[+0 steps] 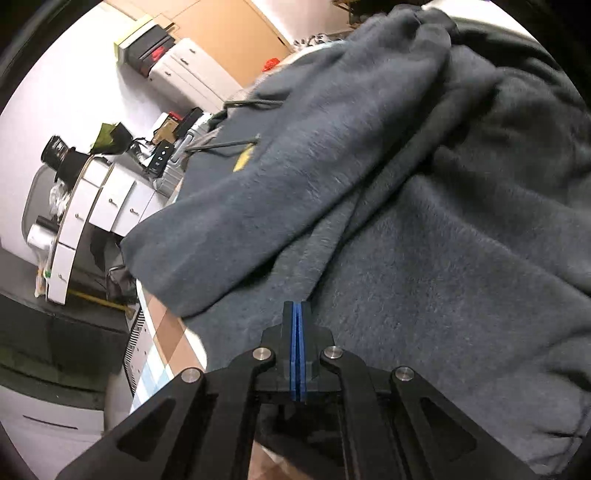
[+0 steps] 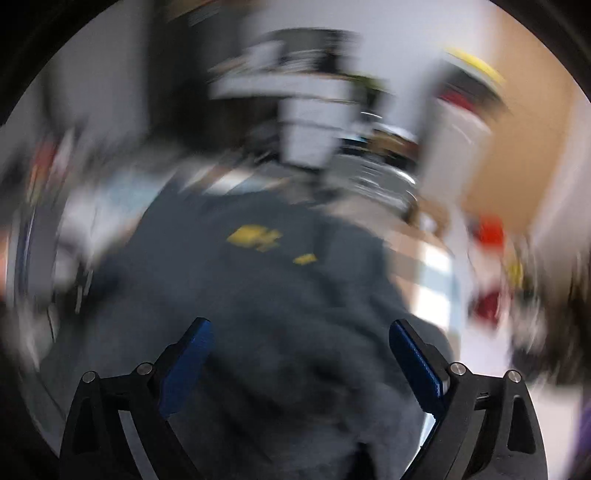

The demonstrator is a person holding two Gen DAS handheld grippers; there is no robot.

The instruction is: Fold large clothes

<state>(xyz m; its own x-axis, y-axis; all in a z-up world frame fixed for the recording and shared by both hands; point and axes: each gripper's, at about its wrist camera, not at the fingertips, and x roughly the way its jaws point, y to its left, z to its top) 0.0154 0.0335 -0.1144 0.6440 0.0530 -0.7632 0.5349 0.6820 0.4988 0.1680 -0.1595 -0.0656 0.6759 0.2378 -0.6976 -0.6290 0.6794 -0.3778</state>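
A large dark grey fleece hoodie (image 1: 369, 184) lies bunched in thick folds over the table, with a small yellow print (image 1: 243, 160) and dark drawstrings (image 1: 221, 146) towards its far left. My left gripper (image 1: 297, 306) sits just above the near part of the cloth, blue pads pressed together, and no fabric shows between them. The right wrist view is heavily blurred. In it the same hoodie (image 2: 258, 295) with its yellow print (image 2: 255, 236) spreads out below my right gripper (image 2: 300, 325), which stands wide open over the cloth with nothing between its fingers.
A checked tablecloth (image 1: 170, 343) shows at the hoodie's left edge, where the table ends, and again as a strip (image 2: 432, 273) on the right. Beyond stand white drawer units (image 1: 110, 199), a silver suitcase (image 1: 173, 173), stacked boxes (image 1: 147, 48) and a brown panel (image 1: 236, 33).
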